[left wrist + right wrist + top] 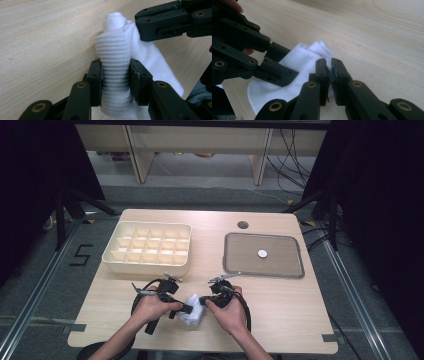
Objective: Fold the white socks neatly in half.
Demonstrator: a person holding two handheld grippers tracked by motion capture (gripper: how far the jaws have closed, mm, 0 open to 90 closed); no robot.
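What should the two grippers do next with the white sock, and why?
Probably lift it together toward the divided box. The left gripper pinches the white sock at its ribbed cuff, the right gripper grips a thin edge, and the sock looks bunched up.

High view: fixed above the near edge of the light wooden table [280,315], facing forward and down, far enough to take in the whole top. Left and right gripper views: very close, low over the table, each along its own black jaws. All three share the crumpled white ribbed cloth [193,313] [115,75] [299,62] by the near edge.
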